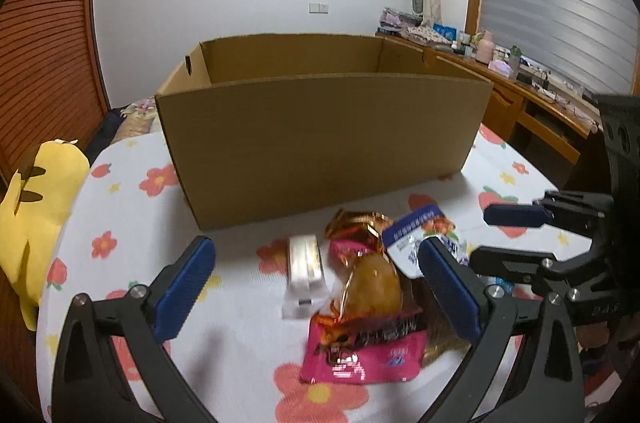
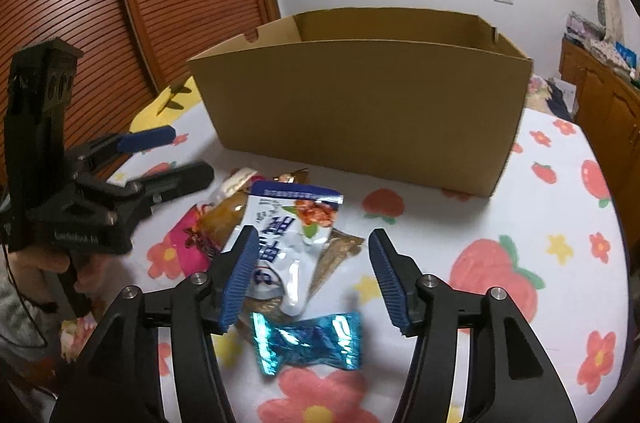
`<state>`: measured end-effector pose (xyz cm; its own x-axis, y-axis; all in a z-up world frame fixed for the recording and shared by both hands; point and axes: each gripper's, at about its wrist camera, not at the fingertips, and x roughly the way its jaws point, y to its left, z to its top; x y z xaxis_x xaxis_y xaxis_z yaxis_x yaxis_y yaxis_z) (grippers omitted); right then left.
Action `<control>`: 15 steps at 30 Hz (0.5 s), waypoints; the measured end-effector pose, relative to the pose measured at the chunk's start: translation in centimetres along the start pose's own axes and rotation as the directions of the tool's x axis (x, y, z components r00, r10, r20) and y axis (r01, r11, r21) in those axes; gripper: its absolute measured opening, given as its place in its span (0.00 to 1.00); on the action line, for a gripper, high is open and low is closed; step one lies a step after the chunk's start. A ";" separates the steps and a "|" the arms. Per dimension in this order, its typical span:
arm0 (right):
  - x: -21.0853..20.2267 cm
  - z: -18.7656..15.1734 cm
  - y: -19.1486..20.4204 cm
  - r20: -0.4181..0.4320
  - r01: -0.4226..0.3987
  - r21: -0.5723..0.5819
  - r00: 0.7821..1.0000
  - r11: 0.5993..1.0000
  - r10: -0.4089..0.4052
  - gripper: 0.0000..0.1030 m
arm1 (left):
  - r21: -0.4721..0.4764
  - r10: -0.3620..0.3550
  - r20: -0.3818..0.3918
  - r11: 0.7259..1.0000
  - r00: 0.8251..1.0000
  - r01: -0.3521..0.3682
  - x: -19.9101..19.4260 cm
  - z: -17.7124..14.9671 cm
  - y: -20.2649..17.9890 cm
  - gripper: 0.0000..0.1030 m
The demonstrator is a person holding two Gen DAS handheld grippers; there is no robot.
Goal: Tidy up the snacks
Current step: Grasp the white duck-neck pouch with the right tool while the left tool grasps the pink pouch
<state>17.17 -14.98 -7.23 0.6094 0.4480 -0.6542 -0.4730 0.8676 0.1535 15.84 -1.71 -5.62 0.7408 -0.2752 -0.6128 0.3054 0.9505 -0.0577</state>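
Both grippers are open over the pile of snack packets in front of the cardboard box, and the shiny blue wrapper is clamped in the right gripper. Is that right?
Not quite. The shiny blue wrapper is not clamped: the right wrist view shows it lying on the flowered cloth between the right gripper's open fingers, which do not press on it. The rest holds: left gripper open, snacks before the cardboard box.
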 end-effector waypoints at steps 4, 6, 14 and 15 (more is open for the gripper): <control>0.8 0.3 0.7 -0.019 -0.014 -0.009 1.000 1.000 0.014 0.60 | -0.018 -0.011 -0.033 1.000 0.999 0.011 0.1 -0.9 0.3 0.99; 1.4 0.4 0.9 -0.033 -0.018 -0.011 0.999 1.000 0.017 0.60 | -0.026 -0.016 -0.047 1.000 0.999 0.015 0.2 -1.3 0.4 0.99; 3.3 1.0 1.4 -0.083 -0.028 -0.002 0.996 1.000 0.028 0.61 | -0.048 -0.026 -0.074 0.999 0.997 0.023 0.6 -2.2 1.5 0.99; 3.3 1.0 1.4 -0.080 -0.024 -0.003 0.996 1.000 0.024 0.61 | -0.046 -0.024 -0.074 0.999 0.997 0.021 0.6 -2.2 1.5 0.99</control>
<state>19.15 -12.07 -8.42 0.5449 0.4495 -0.7078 -0.4890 0.8561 0.1672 15.43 -0.10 -7.87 0.6867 -0.2865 -0.6681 0.2927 0.9502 -0.1067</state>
